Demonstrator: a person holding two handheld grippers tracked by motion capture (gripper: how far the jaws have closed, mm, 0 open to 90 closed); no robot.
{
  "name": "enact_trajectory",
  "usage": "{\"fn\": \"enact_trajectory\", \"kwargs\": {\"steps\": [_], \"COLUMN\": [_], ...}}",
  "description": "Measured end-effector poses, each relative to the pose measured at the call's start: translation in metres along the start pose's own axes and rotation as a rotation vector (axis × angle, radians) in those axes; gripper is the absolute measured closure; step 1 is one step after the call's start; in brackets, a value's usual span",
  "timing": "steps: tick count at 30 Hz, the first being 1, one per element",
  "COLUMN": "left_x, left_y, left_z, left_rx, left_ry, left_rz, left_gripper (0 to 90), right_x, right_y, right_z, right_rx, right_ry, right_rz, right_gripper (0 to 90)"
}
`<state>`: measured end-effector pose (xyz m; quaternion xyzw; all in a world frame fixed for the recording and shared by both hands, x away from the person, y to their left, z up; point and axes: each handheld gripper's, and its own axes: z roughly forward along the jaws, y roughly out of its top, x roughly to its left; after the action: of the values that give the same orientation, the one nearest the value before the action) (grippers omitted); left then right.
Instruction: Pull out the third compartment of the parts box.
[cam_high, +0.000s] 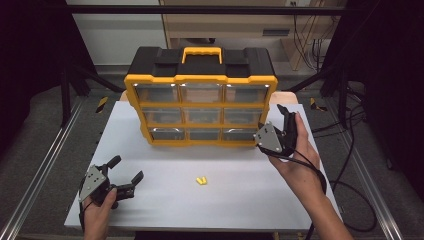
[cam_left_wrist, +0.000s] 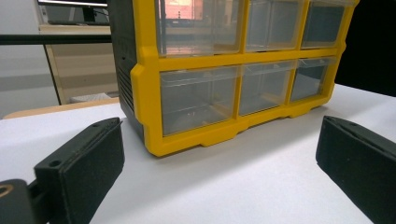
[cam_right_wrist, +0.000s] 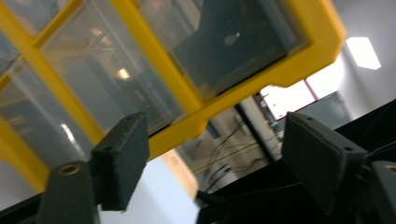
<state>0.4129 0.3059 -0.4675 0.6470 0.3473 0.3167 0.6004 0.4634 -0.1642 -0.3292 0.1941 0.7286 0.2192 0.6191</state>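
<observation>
Organiser box (cam_high: 200, 95) stands upright at the far middle of the white worktop (cam_high: 165, 195): black shell, yellow front frame, yellow carry handle (cam_high: 202, 53) on top, nine clear plastic drawers in three rows. Drawer contents hard to make out; glare on the top row, faint shapes behind the middle row.

Small yellow piece (cam_high: 201, 180) lies alone on the bare worktop in front of the box, well apart from it; too small to tell its shape, perhaps two bits side by side.

Left gripper (cam_high: 127, 172), near left corner of the worktop, held in the left hand (cam_high: 100, 210); jaws spread wide, nothing between them. Its view looks at the box's lower left corner; black jaw pads matte, blocky, each cut off by the frame edge.

Right gripper (cam_high: 279, 119) held in the right hand (cam_high: 295, 160) beside the box's right side, tilted up. Its view is skewed and slightly blurred: jaws parted and empty, a yellow frame corner beyond the gap. Whether a jaw touches the box, cannot tell.
</observation>
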Motion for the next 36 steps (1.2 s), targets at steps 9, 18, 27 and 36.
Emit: {"fn": "enact_trajectory", "kwargs": {"steps": [9,18,27,36], "left_x": [-0.004,-0.011,-0.013,-0.013], "left_y": [0.001,0.0,0.001,0.001], "left_z": [0.002,0.007,0.008,0.008], "left_rx": [0.015,0.051,0.046,0.052], "left_ry": [-0.001,-0.022,-0.031,-0.025], "left_rz": [0.028,0.081,0.083,0.094], "left_gripper": [0.9,0.9,0.8,0.8], "right_x": [-0.001,0.001,0.0,0.002], "right_y": [0.018,0.028,0.038,0.041], "right_z": [0.0,0.005,0.019,0.033], "right_rx": [-0.03,-0.05,-0.055,-0.029], "right_ry": [-0.078,-0.166,-0.225,-0.249], "right_rz": [-0.098,-0.187,-0.275,-0.312], "right_gripper": [48.2,58.6,67.3,71.0]}}
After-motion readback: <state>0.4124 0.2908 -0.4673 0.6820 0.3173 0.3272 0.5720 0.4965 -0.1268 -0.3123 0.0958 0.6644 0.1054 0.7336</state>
